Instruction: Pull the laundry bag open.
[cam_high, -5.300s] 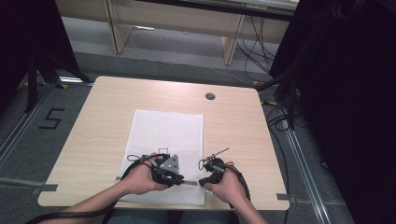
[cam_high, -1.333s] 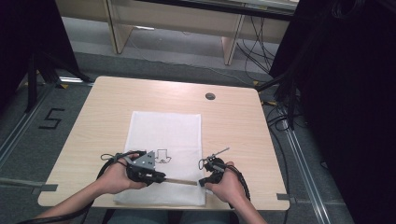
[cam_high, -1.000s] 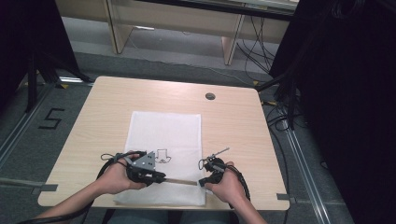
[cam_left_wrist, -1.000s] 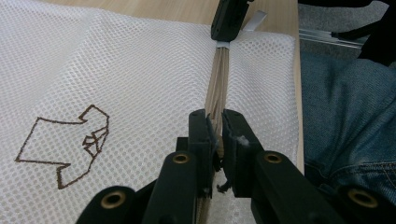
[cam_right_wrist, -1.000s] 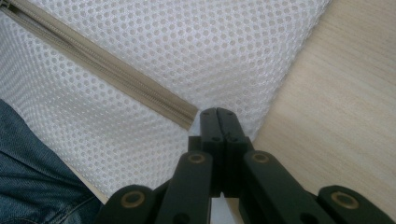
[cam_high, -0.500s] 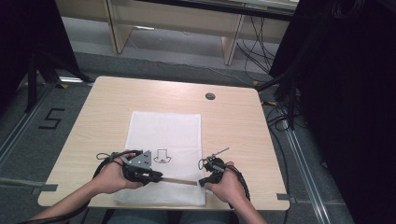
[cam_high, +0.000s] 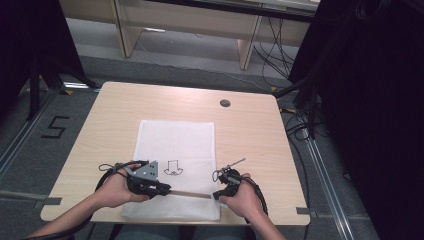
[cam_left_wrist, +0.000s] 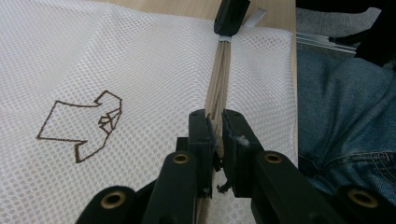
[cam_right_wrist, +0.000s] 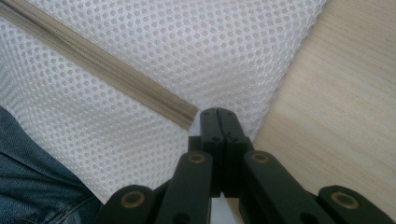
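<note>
The white mesh bag (cam_high: 176, 167) is lying flat on the near half of the tabletop (cam_high: 105, 122), its near edge almost at the table's front edge, and both hands are working along its beige zipper (cam_high: 190, 194). The left tongs (cam_high: 161, 189) are pinching the zipper, the two black jaws nearly together with the beige strip running up between them in the left gripper view (cam_left_wrist: 218, 95). At the far end of that strip the right tongs (cam_left_wrist: 230, 16) are showing too, clamped right where the zipper ends.

In the high view the right tongs (cam_high: 218, 194) are sitting at the bag's near right corner, pressed tight together, and the right gripper view is showing them nipping the mesh just beside the zipper's end (cam_right_wrist: 184, 116) (no gap between the jaws at all). Bare wood is lying just to the right of that corner.

Around the work: a brown outline drawing (cam_high: 173, 168) is printed on the mesh just beyond the left tongs, well clear of the zipper. A round cable hole (cam_high: 225, 103) is sitting far back on the tabletop. The person's jeans (cam_left_wrist: 343, 116) are showing right at the table's near edge, close under the bag. Nothing is lying across the zipper between the two tongs.
</note>
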